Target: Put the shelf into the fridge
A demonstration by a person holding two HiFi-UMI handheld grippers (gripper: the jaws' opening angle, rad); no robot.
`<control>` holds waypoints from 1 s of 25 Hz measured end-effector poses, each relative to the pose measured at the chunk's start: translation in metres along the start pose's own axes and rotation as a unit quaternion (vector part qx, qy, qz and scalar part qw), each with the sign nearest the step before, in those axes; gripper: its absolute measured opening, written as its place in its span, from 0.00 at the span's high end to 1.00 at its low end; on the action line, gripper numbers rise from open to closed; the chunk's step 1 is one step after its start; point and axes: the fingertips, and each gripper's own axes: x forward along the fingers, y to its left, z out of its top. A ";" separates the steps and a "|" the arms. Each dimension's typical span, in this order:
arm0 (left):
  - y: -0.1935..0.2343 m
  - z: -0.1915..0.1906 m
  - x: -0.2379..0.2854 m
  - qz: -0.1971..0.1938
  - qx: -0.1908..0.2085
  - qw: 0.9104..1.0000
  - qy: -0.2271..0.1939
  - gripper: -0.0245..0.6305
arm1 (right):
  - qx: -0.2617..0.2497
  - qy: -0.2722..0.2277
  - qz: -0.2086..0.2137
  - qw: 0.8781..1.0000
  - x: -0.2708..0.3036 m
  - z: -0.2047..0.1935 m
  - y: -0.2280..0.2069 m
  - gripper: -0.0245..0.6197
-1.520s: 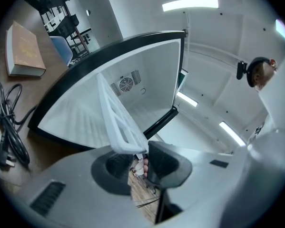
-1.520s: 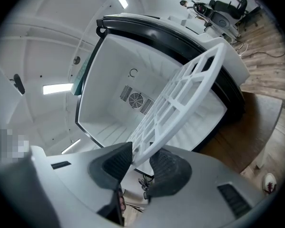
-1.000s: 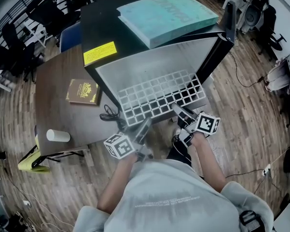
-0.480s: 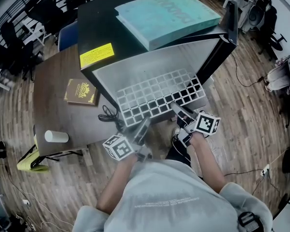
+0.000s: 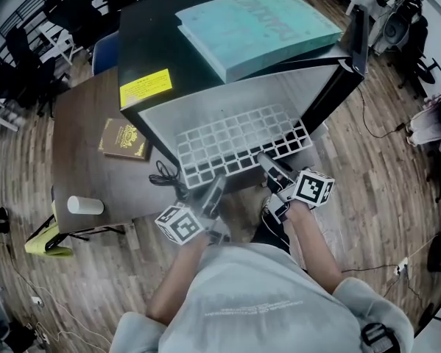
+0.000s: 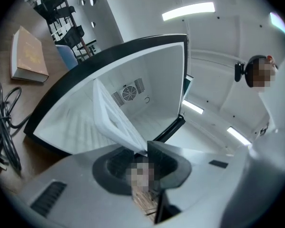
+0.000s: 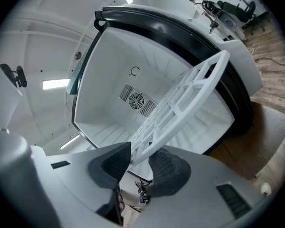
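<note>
1. grippers first: your left gripper [image 6: 143,152] is clamped on the shelf [image 5: 238,142] at its near left corner. its jaws are set narrow, with the white rim pinched between the pads.
2. your right gripper [image 7: 140,156] has the near right rim between its jaws. they have just been easing apart, yet both pads look to be touching the plastic, so i read it as a light hold, not a release.
3. the shelf is a white grid carried between your two grippers. its far part is inside the open mouth of the fridge [image 5: 150,46] and its near edge sticks out toward you.
4. progress, as i judge it: the shelf is lined up and partly in. what's left is to slide it fully back until it seats on the ribs of the side walls, then let go with both grippers. whether it already rests on a rib i cannot tell.
5. the fridge is a black cabinet with a white inside, and its door [image 5: 356,31] is swung open at the right. a teal slab [image 5: 257,24] lies on its top toward the right edge. a yellow label [image 5: 148,87] sits at the top's near left corner.
6. the wooden table [image 5: 87,168] stands against the fridge's left side. a brown book [image 5: 124,138] lies near the tabletop's right edge, a black cable [image 5: 165,173] at its near right corner, and a white cylinder [image 5: 84,205] at its near left corner.
7. the room has a plank floor [image 5: 367,168], with dark chairs [image 5: 21,57] well apart at the far left.
</note>
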 end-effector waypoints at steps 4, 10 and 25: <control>0.000 -0.001 0.000 0.017 0.007 1.000 -0.006 0.83 | -0.013 0.014 0.002 1.000 -0.001 -0.001 -0.005 0.77; 0.004 -0.014 -0.006 0.039 0.011 0.999 -0.024 0.83 | -0.013 0.035 0.008 0.999 -0.005 -0.011 -0.014 0.76; 0.011 0.008 0.007 0.058 0.027 0.998 -0.024 0.82 | -0.020 0.007 0.006 1.000 -0.007 0.013 -0.017 0.76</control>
